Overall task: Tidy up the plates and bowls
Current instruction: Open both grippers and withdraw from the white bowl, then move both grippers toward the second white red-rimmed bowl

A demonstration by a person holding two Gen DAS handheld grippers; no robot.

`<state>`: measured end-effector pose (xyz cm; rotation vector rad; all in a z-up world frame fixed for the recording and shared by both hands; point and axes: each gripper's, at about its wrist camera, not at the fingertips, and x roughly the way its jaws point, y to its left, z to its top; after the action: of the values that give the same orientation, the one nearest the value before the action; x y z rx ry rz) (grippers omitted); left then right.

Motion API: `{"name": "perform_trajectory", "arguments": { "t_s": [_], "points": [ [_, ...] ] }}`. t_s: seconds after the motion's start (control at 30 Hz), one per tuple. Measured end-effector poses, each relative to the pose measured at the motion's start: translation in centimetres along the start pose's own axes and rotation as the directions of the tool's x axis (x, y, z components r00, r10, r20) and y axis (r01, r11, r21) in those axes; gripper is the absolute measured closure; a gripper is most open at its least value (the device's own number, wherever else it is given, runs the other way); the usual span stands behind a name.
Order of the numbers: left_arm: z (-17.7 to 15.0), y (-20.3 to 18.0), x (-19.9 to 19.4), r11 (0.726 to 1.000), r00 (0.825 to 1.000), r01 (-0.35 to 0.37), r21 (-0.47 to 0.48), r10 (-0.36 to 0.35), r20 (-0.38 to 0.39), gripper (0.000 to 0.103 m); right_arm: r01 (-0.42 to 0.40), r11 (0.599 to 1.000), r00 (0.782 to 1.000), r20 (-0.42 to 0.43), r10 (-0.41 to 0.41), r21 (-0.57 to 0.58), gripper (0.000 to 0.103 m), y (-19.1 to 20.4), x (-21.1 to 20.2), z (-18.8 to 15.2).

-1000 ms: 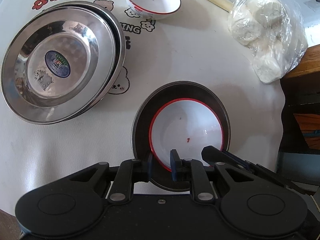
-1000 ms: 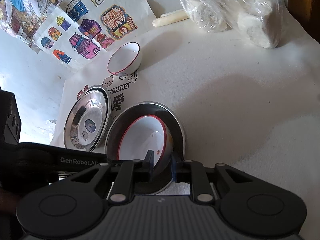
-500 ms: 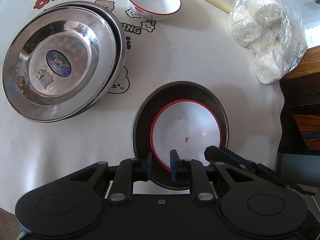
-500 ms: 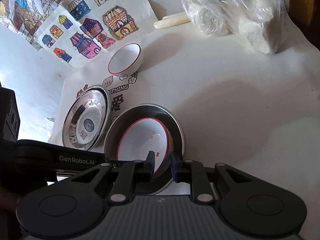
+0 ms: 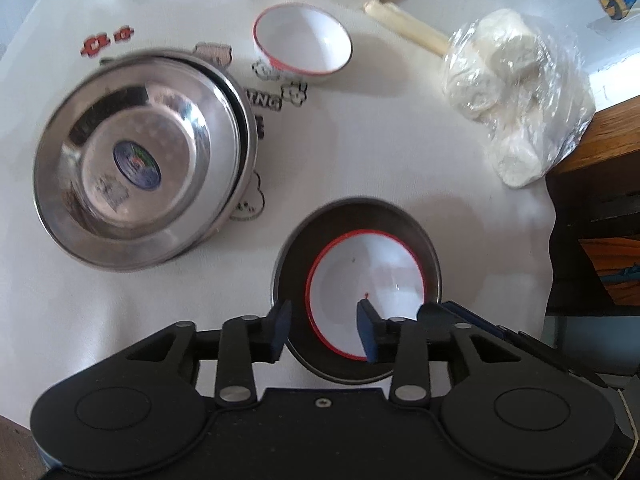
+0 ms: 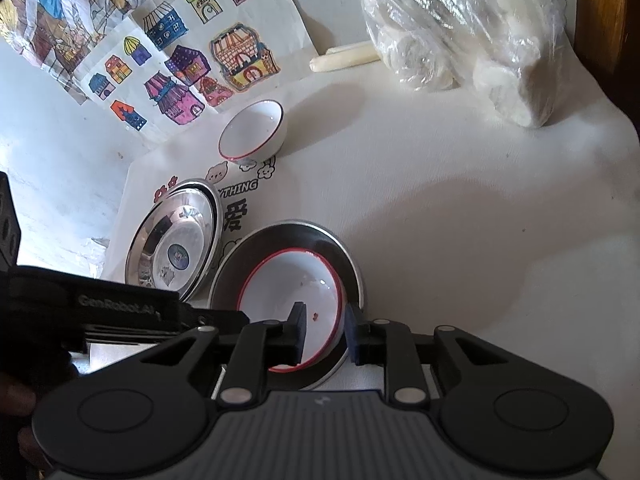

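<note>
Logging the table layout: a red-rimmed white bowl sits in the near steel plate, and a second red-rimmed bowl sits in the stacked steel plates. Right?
Not quite. The second red-rimmed bowl stands on the tablecloth beyond the stacked steel plates, not in them; the left wrist view shows the stack empty. The first bowl does sit in the near steel plate.

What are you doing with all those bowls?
A person with a gripper in each hand is tidying dishes. A red-rimmed white bowl sits in a steel plate close by. The left gripper has just been opening and straddles their near rims without pressing. The right gripper has opened a little around the bowl's rim. Another white bowl and the stacked steel plates wait further off.
</note>
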<state>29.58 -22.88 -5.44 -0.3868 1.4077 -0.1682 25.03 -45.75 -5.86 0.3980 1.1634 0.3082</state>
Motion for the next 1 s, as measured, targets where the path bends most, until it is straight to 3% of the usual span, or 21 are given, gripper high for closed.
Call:
{"name": "perform_trajectory", "arguments": {
  "t_s": [0.03,0.23,0.43,0.57,0.63,0.67,0.8,1.0],
  "points": [
    [0.1,-0.1,-0.2,1.000,1.000,-0.023,0.009,0.023,0.010,0.048,0.002,1.000,1.000,0.005,-0.002,-0.001,0.077,0.0,-0.1,0.1],
    [0.8,0.4,-1.0,0.996,0.995,-0.080,0.040,0.078,0.054,0.043,0.016,1.000,1.000,0.027,-0.016,-0.003,0.072,-0.2,-0.7,0.5],
    [1.5,-0.2,-1.7,0.980,0.981,-0.164,0.111,0.150,0.124,0.023,0.022,1.000,0.999,0.045,-0.023,0.009,0.045,-0.4,-1.0,1.0],
    [2.1,-0.4,-2.1,0.973,0.972,-0.192,0.125,0.172,0.159,0.016,0.027,1.000,0.998,0.060,-0.028,0.014,0.022,-0.4,-1.0,1.4],
    [2.4,-0.4,-2.1,0.970,0.968,-0.210,0.121,0.189,0.167,0.003,0.027,0.999,0.997,0.067,-0.028,0.018,0.015,-0.4,-1.0,1.6],
    [2.6,-0.4,-2.2,0.968,0.965,-0.219,0.120,0.197,0.175,0.001,0.025,1.000,0.997,0.071,-0.027,0.018,0.012,-0.3,-1.0,1.8],
    [3.2,-0.4,-2.2,0.966,0.958,-0.232,0.116,0.206,0.200,0.001,0.032,0.999,0.996,0.086,-0.033,0.017,0.000,-0.2,-0.9,2.1],
    [3.9,-0.6,-2.1,0.962,0.951,-0.244,0.119,0.214,0.225,0.001,0.057,0.998,0.992,0.114,-0.060,0.030,0.000,-0.5,-0.8,2.4]
  ]
}}
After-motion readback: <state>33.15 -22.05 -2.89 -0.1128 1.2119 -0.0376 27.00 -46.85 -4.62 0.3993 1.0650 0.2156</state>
